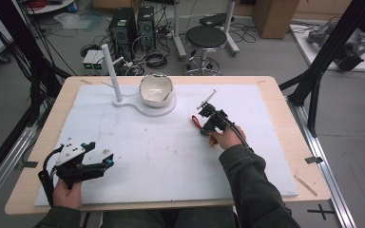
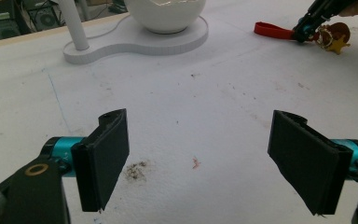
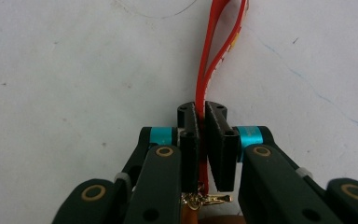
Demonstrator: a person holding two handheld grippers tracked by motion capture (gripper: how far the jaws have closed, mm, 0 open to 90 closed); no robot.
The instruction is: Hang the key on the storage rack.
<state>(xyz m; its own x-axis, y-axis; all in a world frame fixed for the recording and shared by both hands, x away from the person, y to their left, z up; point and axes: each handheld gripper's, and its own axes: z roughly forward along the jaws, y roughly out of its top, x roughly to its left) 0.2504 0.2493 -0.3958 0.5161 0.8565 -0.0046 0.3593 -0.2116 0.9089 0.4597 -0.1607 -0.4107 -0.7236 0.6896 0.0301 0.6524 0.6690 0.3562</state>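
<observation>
A red strap with a gold clasp and charm lies on the white board. My right gripper is shut on the red strap, which runs between its pads and loops out beyond the tips. In the high view the right gripper sits right of the table's centre, with the red strap sticking out to its left. The left gripper view shows the strap and the gold star charm far off. My left gripper stands open over bare board, at the near left.
A white bowl sits on a white stand base with an upright post at the back of the board. Wooden table edges frame the board. A stool and computer gear stand on the floor behind.
</observation>
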